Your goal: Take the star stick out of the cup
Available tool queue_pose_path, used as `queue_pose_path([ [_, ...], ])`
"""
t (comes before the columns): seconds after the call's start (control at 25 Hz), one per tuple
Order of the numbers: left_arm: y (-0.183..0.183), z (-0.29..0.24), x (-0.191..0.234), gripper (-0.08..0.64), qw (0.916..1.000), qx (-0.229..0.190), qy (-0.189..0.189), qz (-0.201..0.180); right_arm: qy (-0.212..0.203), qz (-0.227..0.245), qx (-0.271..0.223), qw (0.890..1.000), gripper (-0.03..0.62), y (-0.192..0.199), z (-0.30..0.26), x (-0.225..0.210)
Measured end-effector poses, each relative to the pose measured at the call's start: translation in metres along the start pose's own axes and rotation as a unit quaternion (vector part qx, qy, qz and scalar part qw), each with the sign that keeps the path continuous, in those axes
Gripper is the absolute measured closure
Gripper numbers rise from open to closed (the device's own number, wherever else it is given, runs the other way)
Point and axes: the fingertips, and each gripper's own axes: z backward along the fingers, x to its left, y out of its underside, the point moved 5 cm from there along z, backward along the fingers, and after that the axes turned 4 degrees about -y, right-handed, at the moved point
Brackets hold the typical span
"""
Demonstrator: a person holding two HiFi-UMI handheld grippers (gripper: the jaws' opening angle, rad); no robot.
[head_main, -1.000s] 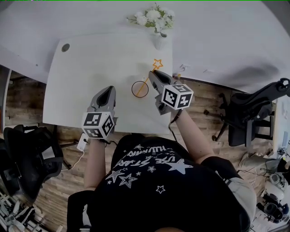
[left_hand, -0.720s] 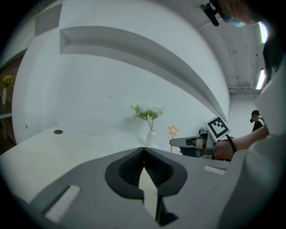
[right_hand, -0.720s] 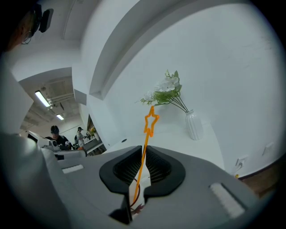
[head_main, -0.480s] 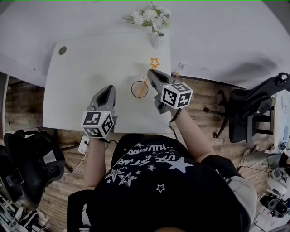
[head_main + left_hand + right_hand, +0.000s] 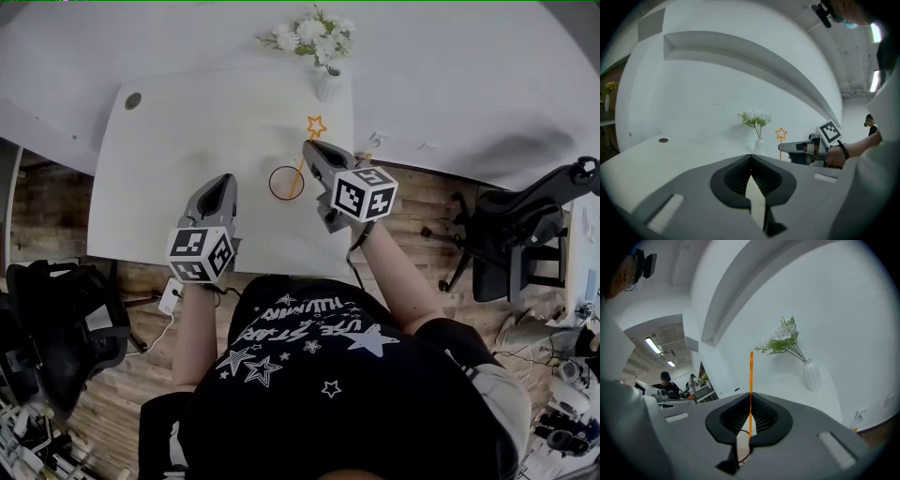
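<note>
Right claw (image 5: 750, 401) tight on star stick (image 5: 751, 371)

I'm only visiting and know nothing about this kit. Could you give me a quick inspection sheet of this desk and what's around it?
Surface: white table, with a round grommet near its far left corner.
Job's things: cup upright; orange star stick leaning in it, star uppermost.
Clutter: white vase of flowers at the far edge.
Grippers: right gripper jaws shut on the star stick; left gripper jaws shut on nothing, apart from the cup.
Cables: dark cable trailing from the right gripper; white plug and cable below the left gripper.
Surroundings: wooden floor; office chair to the right, another to the left.
</note>
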Motion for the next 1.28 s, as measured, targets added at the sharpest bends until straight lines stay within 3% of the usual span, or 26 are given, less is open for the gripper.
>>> queue_pose_path([
  [0.48, -0.007, 0.034, -0.016, 0.558, 0.9984, -0.020, -0.054, 0.002, -0.043, 0.009, -0.024, 0.999, 0.571, -0.027, 0.012, 0.014],
  [1.28, -0.005, 0.092, -0.074, 0.558, 0.9951, -0.052, -0.082, -0.018, -0.094, 0.021, -0.078, 0.992, 0.571, -0.057, 0.079, 0.046],
])
